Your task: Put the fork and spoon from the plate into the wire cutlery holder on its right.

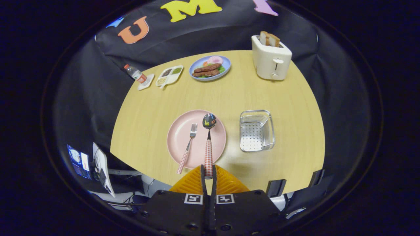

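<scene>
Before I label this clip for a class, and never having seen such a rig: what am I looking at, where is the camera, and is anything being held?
This is a hand-held tool with two fingers, not a robot arm. A person carries it, and the fisheye camera rides on it, looking forward along the fingers, so the gripper shows nearest the camera. The fingers are shut on the spoon: they pinch the end of its checked handle, while its bowl reaches over the pink plate. The fork lies on that plate, left of the spoon. To the plate's right stands the wire cutlery holder, where both belong. Farther back on the wooden table are a toaster with bread, a blue plate of food, a divided dish and a small bottle.
</scene>
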